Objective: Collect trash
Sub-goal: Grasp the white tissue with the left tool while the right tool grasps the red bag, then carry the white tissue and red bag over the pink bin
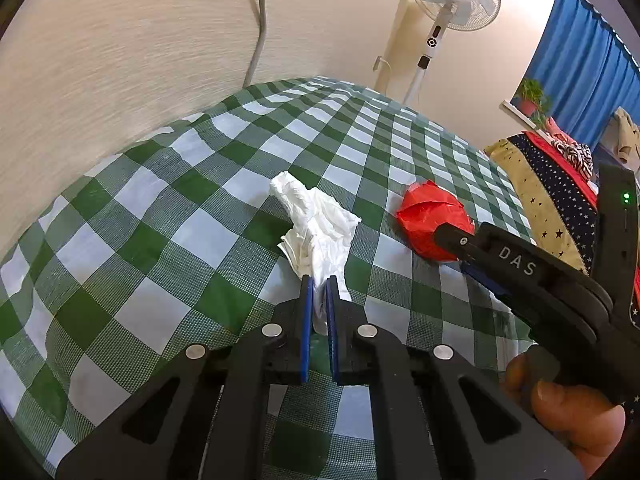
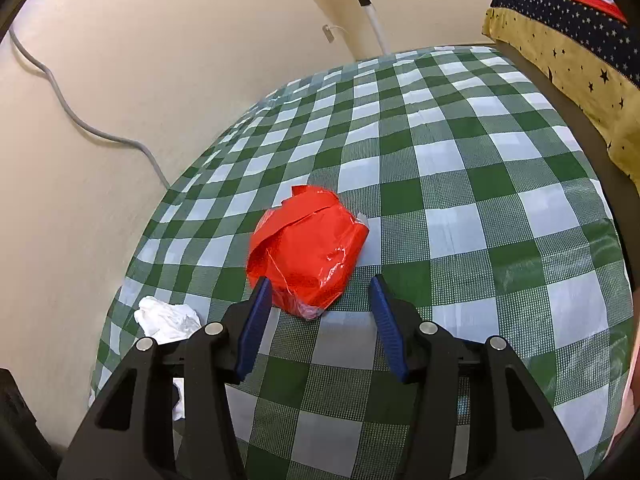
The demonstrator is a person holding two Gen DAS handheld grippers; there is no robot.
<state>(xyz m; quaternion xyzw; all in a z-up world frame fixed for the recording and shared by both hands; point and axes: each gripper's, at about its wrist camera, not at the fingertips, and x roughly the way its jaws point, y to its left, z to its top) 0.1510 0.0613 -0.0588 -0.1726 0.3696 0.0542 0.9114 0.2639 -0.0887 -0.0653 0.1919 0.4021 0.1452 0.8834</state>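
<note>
The checked table (image 2: pixel 460 208) carried both pieces of trash. The red wrapper ball (image 2: pixel 306 252) lay between the spread right gripper (image 2: pixel 318 292) fingers; closing squarely around its middle would likely hold it best. The left gripper (image 1: pixel 319 284) was clamped on the white tissue (image 1: pixel 316 224).

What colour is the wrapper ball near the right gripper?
Red wrapper ball; clearest in the right wrist view.
</note>
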